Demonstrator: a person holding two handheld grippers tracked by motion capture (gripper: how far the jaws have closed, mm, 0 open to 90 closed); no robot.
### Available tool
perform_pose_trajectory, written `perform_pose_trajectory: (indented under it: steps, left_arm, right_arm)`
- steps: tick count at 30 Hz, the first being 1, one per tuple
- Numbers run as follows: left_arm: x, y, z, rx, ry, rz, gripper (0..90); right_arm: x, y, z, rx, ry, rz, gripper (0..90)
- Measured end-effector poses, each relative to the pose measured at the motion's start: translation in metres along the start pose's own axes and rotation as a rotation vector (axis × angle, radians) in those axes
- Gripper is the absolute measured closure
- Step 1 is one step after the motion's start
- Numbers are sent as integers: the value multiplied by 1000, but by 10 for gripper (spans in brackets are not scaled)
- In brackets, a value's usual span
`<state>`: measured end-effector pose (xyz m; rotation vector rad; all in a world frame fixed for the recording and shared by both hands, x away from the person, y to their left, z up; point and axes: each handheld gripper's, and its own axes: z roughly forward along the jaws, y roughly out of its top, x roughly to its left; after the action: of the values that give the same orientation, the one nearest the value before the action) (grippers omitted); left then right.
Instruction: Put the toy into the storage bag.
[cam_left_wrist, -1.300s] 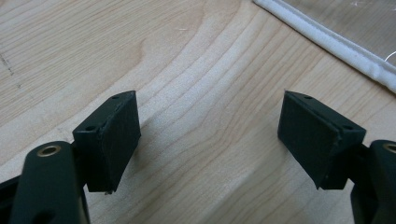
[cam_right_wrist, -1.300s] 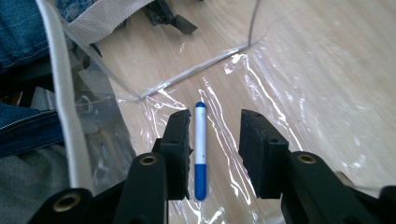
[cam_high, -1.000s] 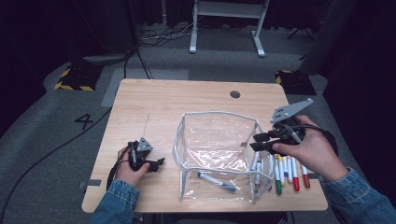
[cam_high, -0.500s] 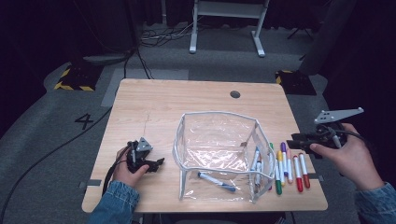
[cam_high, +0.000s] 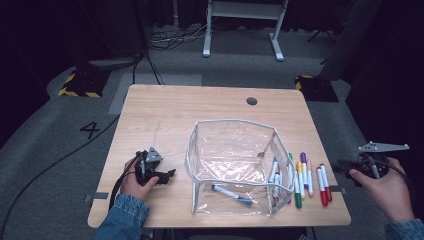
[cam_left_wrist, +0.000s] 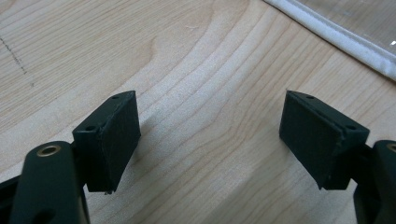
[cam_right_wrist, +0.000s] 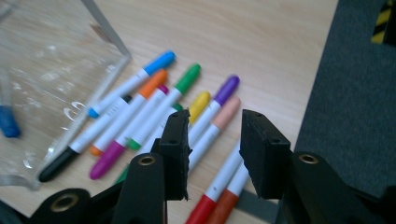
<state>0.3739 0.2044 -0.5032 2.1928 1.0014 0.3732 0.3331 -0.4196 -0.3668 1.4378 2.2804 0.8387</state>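
Right now the clear plastic pouch with a white zip edge (cam_high: 235, 165) stands open in the middle of the light wooden desk (cam_high: 190, 110), and I take it as my landmark. Inside it a blue-capped marker (cam_high: 231, 194) lies on its floor near the front, and a couple more markers lean against its right wall, though I cannot tell their colours for certain. Just beside the pouch's right wall a row of coloured marker pens (cam_high: 306, 176) lies flat on the desk, side by side; from the right gripper view I can pick out a blue cap, orange, green, purple, yellow, a peach one and two red ones nearest the desk's edge. The right gripper (cam_high: 345, 166) is held well to the right of the pouch, out past the desk's right edge, its black fingers (cam_right_wrist: 264, 149) pointing back toward the pen row; they stand partly apart with nothing between them, and they have just been narrowing a little. The left gripper (cam_high: 167, 175) rests on the desk to the left of the pouch, near but not touching it, with its fingers (cam_left_wrist: 114, 135) spread wide over bare wood and gripping nothing; the pouch's white edge (cam_left_wrist: 341, 37) crosses the far corner of its view.
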Motion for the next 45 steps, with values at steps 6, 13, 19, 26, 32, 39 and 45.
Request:
perform_pose_trajectory:
  steps: [6,13,19,26,32,39,45]
  left_arm:
    - [0,0,0,0,0,1,206]
    - [0,0,0,0,0,2,206]
    - [0,0,0,0,0,1,205]
    - [0,0,0,1,1,1,205]
    - [0,0,0,0,0,0,205]
    - [0,0,0,0,1,1,205]
    - [0,0,0,0,1,2,205]
  right_arm:
    - [-18,-26,36,71,-29,58,635]
    - [-32,-42,71,137,-47,103,638]
    - [-33,-44,86,165,-66,132,637]
    - [-31,-43,96,190,-96,185,664]
    - [-27,-38,98,215,-123,238,766]
    - [-28,-35,88,173,-114,271,767]
    - [-25,-23,64,121,-94,243,769]
